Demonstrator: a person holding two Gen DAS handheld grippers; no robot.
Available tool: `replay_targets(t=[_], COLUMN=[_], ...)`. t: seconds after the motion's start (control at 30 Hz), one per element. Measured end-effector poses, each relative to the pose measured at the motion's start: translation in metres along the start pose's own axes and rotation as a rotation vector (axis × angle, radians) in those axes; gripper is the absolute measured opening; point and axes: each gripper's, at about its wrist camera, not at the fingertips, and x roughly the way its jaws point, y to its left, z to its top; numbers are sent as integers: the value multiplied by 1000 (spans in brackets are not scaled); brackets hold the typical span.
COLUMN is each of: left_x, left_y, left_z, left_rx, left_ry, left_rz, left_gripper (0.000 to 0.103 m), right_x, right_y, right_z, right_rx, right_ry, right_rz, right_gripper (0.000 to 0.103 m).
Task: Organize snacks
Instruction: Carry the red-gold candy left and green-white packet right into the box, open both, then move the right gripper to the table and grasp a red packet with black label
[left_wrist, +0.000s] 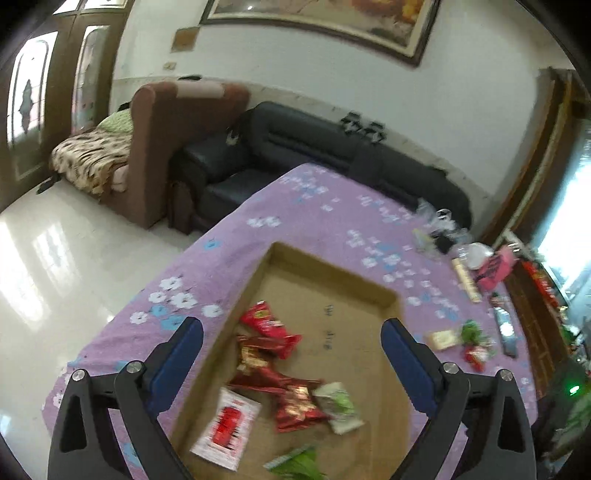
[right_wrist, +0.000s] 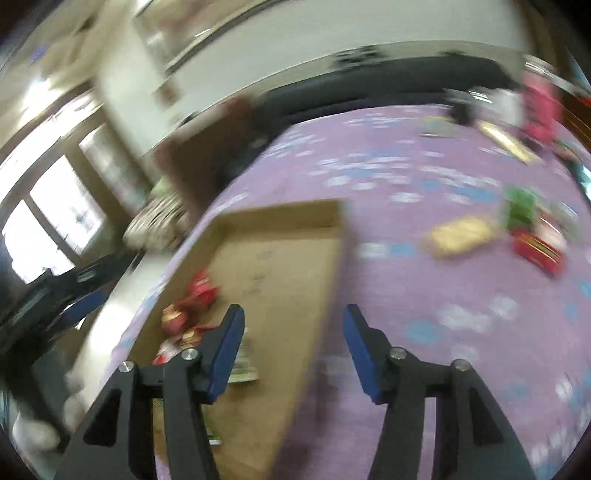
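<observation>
Purple tablecloth (left_wrist: 303, 218); snacks (left_wrist: 280, 373) between parted left tongs (left_wrist: 291, 343)

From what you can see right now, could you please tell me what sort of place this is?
Most likely a home living room: a black sofa stands along the wall under a large framed painting, and the cardboard tray of snacks sits on a purple floral tablecloth.

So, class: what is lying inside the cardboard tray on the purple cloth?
The cardboard tray holds several red snack packets, a white packet with red print, a pale green one and a green one. Anything beneath overlapping packets is hidden.
</observation>
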Motion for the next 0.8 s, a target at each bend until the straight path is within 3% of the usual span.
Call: replay_targets(t=[0.13,0.27,0.43,0.53,0.7,0.8], left_x=[-12,-19,-19,-15,-13,-25], left_y=[-23,-56,-91,-108,-119,-108], left_z=[-4,-15,-28,-39,-51,-48], left_rx=[22,84,131,164,186,164], left_ry=[12,44,78,114,155,118], left_rz=[-79,-139,-224,-249,-254,-215], left_gripper=[99,98,98,98,98,98], right_x=[-36,-62,-95,-96,-77,-59], right_y=[-32,-74,-165,-198,-207,-194], right_z=[-20,-17,7,19,37,54], right_rx=[3,-21,129,167,152,112], right_ry=[-82,-88,-72,-33,-28,-57], right_rz=[-138,-145,-179,-191,-168,-148], right_gripper=[55,55,55,55,55,55])
